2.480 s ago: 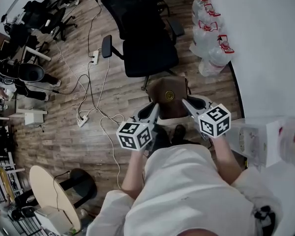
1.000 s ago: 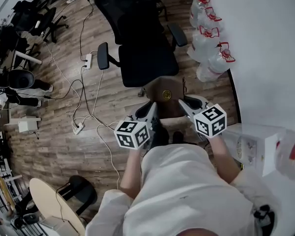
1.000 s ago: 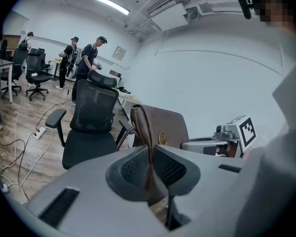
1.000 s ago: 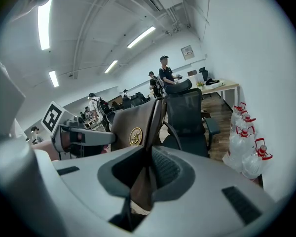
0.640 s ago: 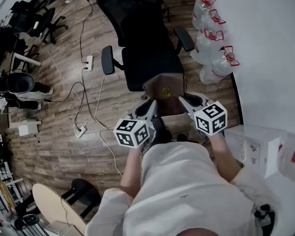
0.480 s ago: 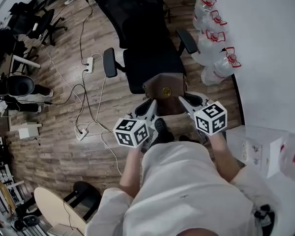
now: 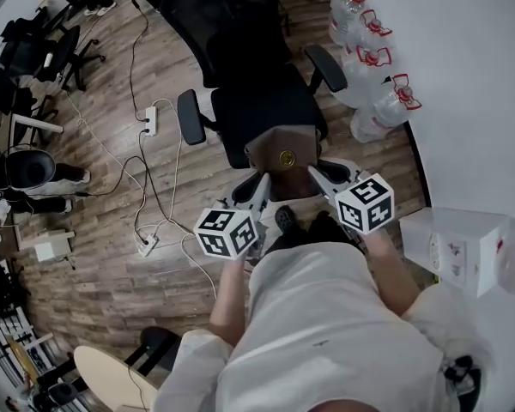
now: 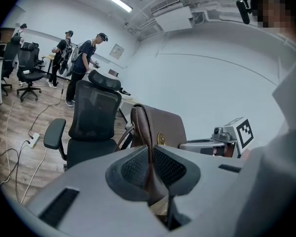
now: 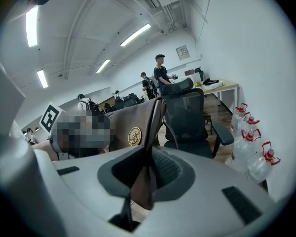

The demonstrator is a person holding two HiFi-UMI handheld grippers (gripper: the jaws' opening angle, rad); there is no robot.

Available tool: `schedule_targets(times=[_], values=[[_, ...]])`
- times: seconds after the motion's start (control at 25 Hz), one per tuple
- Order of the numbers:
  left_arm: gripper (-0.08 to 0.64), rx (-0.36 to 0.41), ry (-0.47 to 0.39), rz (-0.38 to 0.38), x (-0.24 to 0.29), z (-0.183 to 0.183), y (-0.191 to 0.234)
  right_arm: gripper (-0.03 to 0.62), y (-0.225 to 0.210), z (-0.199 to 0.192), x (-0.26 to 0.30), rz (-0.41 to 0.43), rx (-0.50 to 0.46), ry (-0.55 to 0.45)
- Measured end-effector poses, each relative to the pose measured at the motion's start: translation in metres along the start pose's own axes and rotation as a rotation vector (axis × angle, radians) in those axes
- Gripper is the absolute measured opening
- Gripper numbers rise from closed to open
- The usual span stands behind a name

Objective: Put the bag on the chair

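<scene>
A brown leather bag (image 7: 283, 163) with a round gold emblem hangs in the air between my two grippers, just in front of the black office chair (image 7: 262, 101). My left gripper (image 7: 259, 184) is shut on the bag's left edge (image 8: 149, 147), the leather pinched between its pads. My right gripper (image 7: 316, 175) is shut on the bag's right edge (image 9: 153, 132). The bag (image 8: 163, 130) stands upright and overlaps the near edge of the chair's seat in the head view. In the left gripper view the chair (image 8: 91, 127) faces me, seat bare.
Several water jugs with red caps (image 7: 373, 84) stand by the white wall to the right of the chair. Cables and a power strip (image 7: 150, 120) lie on the wooden floor at the left. A white box (image 7: 459, 247) sits at the right. People stand far off (image 8: 84, 63).
The chair has come nearer and the bag, carried by both grippers, has moved forward until it overlaps the seat's front edge. Both grips are unchanged.
</scene>
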State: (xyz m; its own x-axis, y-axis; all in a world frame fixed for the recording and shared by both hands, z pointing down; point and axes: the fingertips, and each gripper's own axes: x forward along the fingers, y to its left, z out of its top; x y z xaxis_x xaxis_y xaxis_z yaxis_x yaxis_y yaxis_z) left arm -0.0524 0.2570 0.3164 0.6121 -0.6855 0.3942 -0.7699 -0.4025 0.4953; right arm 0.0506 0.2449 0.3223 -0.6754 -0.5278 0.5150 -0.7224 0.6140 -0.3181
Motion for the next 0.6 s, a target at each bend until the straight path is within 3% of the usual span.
schedule_targets(times=[0.6], values=[[0.034,-0.043,0.017,0.009,0.032,0.007,0.013,0.058,-0.03,0.01,0.019,-0.002,0.016,0.038]])
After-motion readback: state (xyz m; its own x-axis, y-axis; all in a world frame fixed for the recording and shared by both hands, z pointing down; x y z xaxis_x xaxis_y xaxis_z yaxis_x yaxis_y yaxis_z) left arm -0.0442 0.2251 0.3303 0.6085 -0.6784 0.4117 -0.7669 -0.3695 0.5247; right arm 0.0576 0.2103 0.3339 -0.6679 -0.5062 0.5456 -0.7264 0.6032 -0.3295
